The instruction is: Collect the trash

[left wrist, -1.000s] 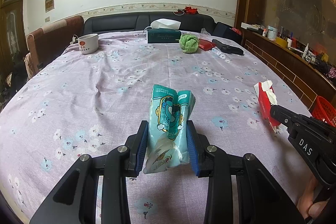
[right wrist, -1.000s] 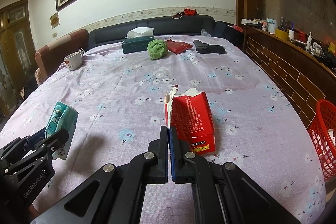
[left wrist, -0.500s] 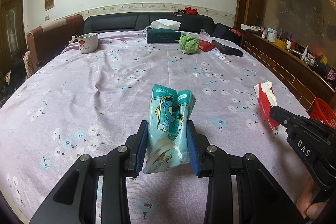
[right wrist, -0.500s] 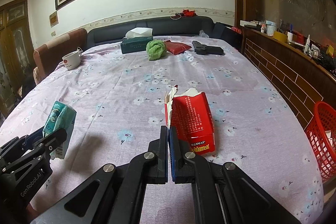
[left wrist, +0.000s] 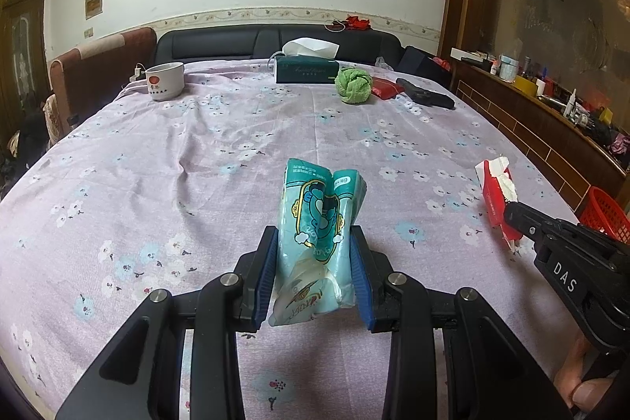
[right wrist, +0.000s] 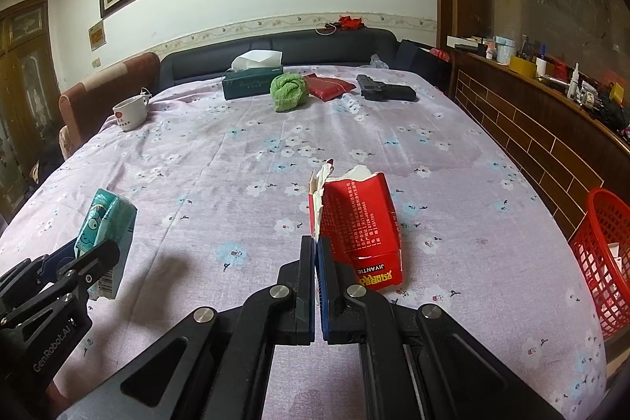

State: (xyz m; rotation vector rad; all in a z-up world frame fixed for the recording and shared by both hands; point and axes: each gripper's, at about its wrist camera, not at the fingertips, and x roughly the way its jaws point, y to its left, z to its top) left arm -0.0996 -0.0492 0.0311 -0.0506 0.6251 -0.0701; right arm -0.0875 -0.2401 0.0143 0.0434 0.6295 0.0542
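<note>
A teal tissue pack (left wrist: 319, 211) stands upright between the blue pads of my left gripper (left wrist: 313, 235), which is shut on its lower half just above the flowered tablecloth (left wrist: 157, 164). My right gripper (right wrist: 315, 242) is shut on the torn white flap of a red carton (right wrist: 358, 219), and the carton's body hangs to the right of the fingers. From the right wrist, the teal pack (right wrist: 106, 219) and left gripper (right wrist: 90, 254) appear at far left. In the left wrist view, the red carton (left wrist: 494, 191) and right gripper (left wrist: 516, 215) sit at far right.
A red mesh basket (right wrist: 602, 246) stands off the table's right edge by a wooden ledge (right wrist: 551, 128). At the far end lie a white mug (right wrist: 130, 112), a green tissue box (right wrist: 252, 81), a green cloth (right wrist: 287, 91), a red pouch (right wrist: 327, 87) and a black gun-shaped object (right wrist: 386, 91).
Both grips are unchanged. The right wrist view has shifted slightly, with the far objects sliding a little left; the left view is almost the same.
</note>
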